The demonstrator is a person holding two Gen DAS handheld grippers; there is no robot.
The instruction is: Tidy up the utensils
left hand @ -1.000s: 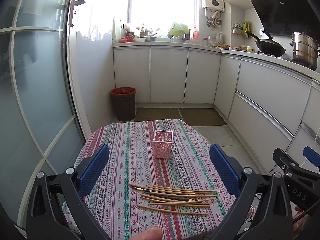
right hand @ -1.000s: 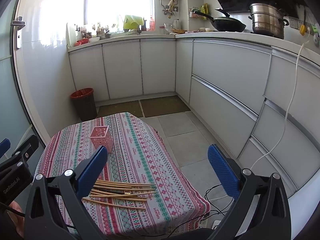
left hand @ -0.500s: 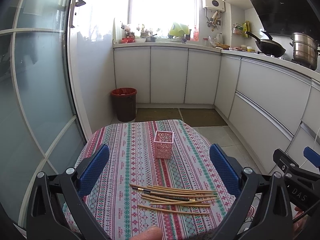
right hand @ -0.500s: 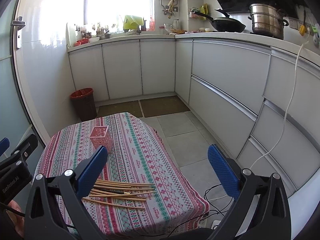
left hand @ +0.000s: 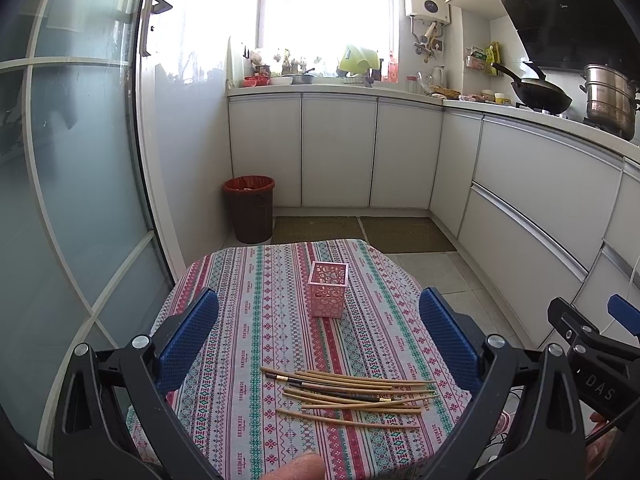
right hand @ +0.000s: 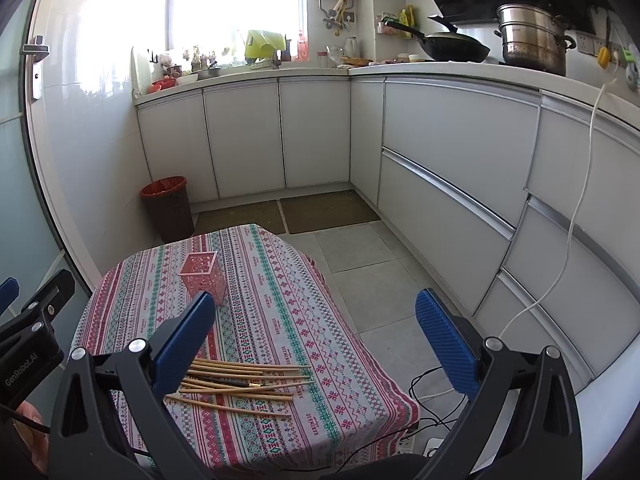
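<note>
Several wooden chopsticks (left hand: pixel 352 396) lie in a loose heap near the front of a small table covered with a patterned cloth (left hand: pixel 248 320). A pink perforated holder (left hand: pixel 327 294) stands upright behind them, near the table's middle. My left gripper (left hand: pixel 318 328) hovers open above the front of the table, blue pads wide apart, nothing between them. In the right wrist view the chopsticks (right hand: pixel 240 382) lie at the lower left and the pink holder (right hand: pixel 203 278) stands beyond them. My right gripper (right hand: pixel 312 326) is open too, held over the table's right side.
A red-lined waste bin (left hand: pixel 249 208) stands on the floor beyond the table. White cabinets (right hand: pixel 440 168) run along the back and right. A glass door (left hand: pixel 72 184) is at the left. Cables (right hand: pixel 424 396) and a power strip lie on the floor by the table's right edge.
</note>
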